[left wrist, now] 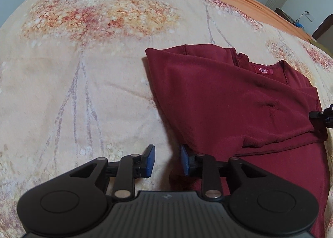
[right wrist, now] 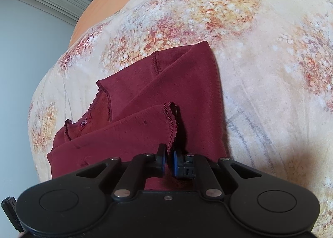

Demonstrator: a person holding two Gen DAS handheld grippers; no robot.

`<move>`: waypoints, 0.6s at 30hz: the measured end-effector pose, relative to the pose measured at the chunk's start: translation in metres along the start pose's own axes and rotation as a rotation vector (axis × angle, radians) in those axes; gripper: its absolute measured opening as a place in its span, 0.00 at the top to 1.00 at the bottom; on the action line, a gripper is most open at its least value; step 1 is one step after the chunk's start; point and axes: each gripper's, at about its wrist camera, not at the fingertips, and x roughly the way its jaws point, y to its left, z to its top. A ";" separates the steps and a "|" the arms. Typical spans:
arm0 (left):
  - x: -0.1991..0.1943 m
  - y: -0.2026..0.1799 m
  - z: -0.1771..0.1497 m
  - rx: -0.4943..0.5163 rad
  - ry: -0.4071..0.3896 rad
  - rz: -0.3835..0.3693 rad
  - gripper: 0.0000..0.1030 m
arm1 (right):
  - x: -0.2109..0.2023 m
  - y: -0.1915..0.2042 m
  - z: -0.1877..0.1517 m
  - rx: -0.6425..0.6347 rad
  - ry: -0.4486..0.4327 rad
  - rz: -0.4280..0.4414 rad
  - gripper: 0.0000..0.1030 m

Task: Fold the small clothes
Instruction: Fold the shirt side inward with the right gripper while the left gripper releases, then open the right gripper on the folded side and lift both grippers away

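On the floral blanket (left wrist: 83,92), left hand-held gripper (left wrist: 167,160) gapes empty beside the maroon top (left wrist: 229,102); right hand-held gripper (right wrist: 169,162) nearly closed, gripping nothing.

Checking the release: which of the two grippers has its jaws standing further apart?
The left gripper: a clear gap between its blue pads, with blanket showing through. The right gripper shows only a narrow slit, over the maroon top.
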 end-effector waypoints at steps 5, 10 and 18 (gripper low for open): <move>0.002 -0.002 -0.001 -0.011 0.018 -0.020 0.66 | 0.001 -0.001 0.001 0.006 0.004 0.006 0.90; 0.008 0.000 -0.001 -0.037 0.041 -0.040 0.66 | -0.003 -0.005 0.002 0.016 0.012 0.024 0.90; -0.013 0.022 0.001 -0.151 -0.003 -0.177 0.53 | -0.004 -0.005 0.001 0.011 0.019 0.025 0.90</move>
